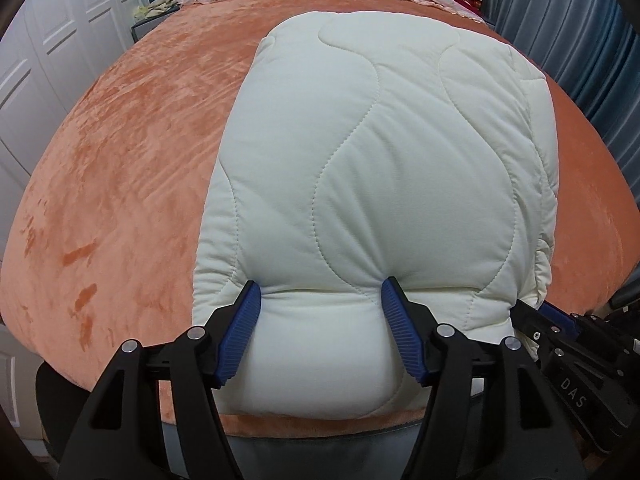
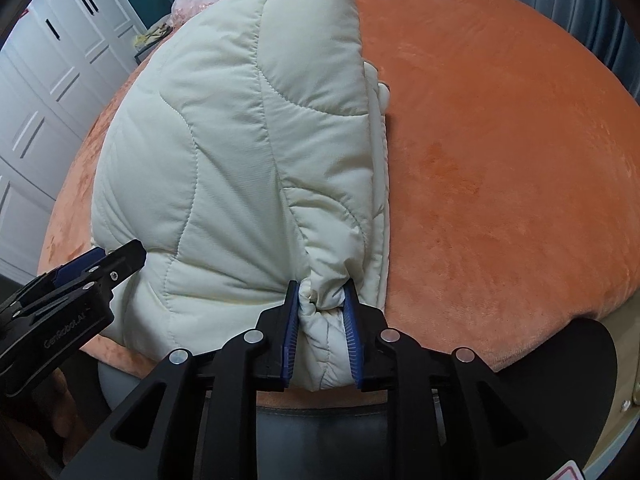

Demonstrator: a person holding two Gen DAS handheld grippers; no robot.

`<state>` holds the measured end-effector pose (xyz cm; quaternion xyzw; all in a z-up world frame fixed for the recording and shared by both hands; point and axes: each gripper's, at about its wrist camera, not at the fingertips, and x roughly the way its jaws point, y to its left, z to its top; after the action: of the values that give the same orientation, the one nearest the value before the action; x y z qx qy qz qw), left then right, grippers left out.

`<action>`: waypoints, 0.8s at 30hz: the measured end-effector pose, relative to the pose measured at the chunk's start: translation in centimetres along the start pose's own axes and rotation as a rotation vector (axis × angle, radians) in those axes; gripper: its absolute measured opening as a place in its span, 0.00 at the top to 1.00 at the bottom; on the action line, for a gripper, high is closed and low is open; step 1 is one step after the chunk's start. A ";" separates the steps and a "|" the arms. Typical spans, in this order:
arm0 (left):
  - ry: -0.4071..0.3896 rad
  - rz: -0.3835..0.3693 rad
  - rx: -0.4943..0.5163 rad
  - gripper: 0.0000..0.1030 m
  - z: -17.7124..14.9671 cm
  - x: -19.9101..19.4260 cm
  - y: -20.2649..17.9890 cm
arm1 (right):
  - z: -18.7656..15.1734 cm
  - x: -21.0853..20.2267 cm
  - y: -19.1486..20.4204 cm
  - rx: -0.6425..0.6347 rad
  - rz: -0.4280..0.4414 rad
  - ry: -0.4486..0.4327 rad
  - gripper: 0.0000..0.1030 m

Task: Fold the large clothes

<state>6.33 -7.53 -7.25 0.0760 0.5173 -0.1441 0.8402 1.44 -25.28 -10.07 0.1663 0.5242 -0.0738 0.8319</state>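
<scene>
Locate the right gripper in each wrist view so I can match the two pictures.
Left wrist view: the right gripper comes in at the lower right edge, only its black tip showing against the near right corner of the cream quilted coat.
Right wrist view: bottom centre, its blue pads pinching a bunched fold at the coat's near edge.
Shared landmark: the white wardrobe doors at the left of both pictures.

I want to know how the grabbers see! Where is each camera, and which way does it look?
Left wrist view: sits on the left gripper, looks down along its blue fingers at the cream padded coat's near edge on the orange bed cover; the right gripper pokes in on the right.
Right wrist view: sits on the right gripper, looks down at the bunched coat edge it pinches; the left gripper shows on the left.
Both share the coat, the bed cover and the white wardrobe.
</scene>
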 end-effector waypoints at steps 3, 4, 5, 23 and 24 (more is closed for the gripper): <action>0.002 0.002 -0.007 0.41 0.1 0.4 0.0 | -0.2 0.1 0.2 -0.008 -0.008 -0.002 0.79; 0.002 0.004 -0.006 0.41 0.1 0.4 0.0 | -0.2 0.2 0.5 -0.009 -0.010 -0.004 0.79; 0.001 0.006 -0.003 0.41 0.1 0.4 0.0 | -0.3 0.2 0.4 -0.010 -0.011 -0.005 0.79; 0.006 -0.059 -0.036 0.40 1.1 -1.7 1.4 | 0.3 -3.3 -1.1 0.068 0.058 0.002 0.68; -0.005 -0.082 -0.057 0.40 1.7 -2.5 2.1 | 0.8 -4.6 -1.2 0.078 0.077 -0.023 0.68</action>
<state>7.37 -5.60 -4.32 0.0303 0.5218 -0.1637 0.8367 -0.28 -26.93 -5.91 0.2176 0.5048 -0.0640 0.8329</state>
